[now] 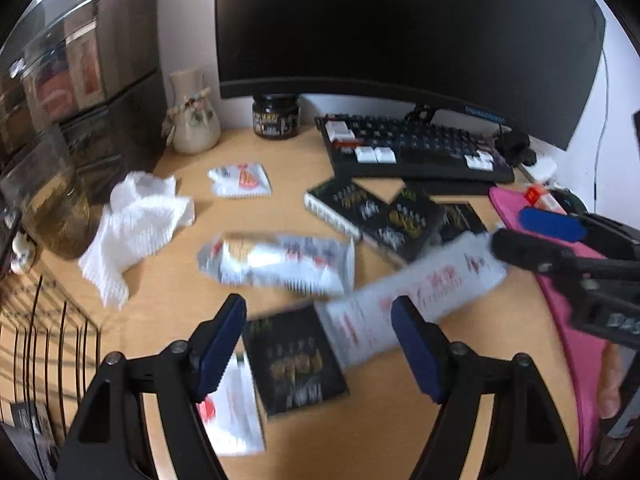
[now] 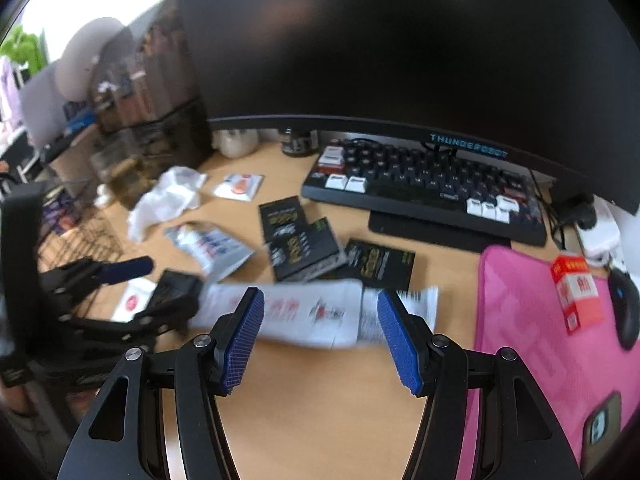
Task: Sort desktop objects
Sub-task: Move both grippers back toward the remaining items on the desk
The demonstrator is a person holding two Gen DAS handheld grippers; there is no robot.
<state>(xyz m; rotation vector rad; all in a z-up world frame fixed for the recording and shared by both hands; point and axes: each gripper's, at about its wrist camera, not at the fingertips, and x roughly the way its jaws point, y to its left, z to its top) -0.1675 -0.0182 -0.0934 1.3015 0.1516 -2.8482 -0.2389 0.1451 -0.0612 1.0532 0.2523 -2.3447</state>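
While your left gripper (image 1: pixel 320 344) hangs with jaws apart and empty over a black square packet (image 1: pixel 296 364) on the wooden desk (image 1: pixel 420 420), your right gripper (image 2: pixel 320 336) is equally spread above a long white red-printed pouch (image 2: pixel 288 312), touching nothing.

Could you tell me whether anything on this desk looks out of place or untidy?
Yes. Snack packets and black booklets lie scattered at odd angles, some overlapping, and a crumpled white tissue sits near the vase.
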